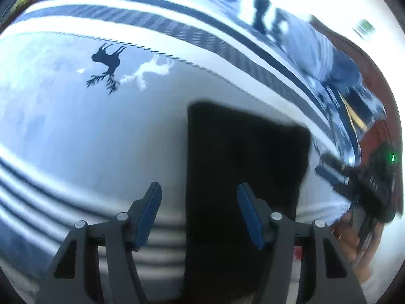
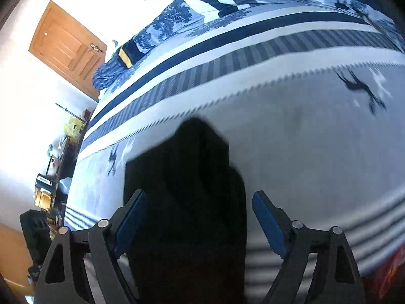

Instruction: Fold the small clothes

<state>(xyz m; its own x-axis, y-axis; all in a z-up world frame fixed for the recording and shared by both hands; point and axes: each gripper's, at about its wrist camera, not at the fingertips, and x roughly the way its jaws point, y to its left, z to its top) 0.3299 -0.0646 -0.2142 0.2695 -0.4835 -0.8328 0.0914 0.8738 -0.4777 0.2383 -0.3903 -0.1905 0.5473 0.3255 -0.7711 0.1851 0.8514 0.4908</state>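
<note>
A black garment [image 1: 243, 172] lies flat on the bed cover [image 1: 76, 139], a pale blue and white spread printed with dark stripes and a dark deer figure [image 1: 107, 63]. In the left wrist view the left gripper [image 1: 200, 215] hangs above the cloth with its blue-padded jaws apart and nothing between the pads; the garment's straight left edge runs below the gap. At the right edge of that view the right gripper [image 1: 354, 177] shows, blurred, beside the cloth. In the right wrist view the same gripper [image 2: 200, 223] stands with its jaws wide, pads clear of the black garment [image 2: 187, 190], which lies below them in a folded, uneven shape. A wooden door [image 2: 68, 45] stands beyond the bed, and pillows [image 2: 162, 25] lie at its far end
</note>
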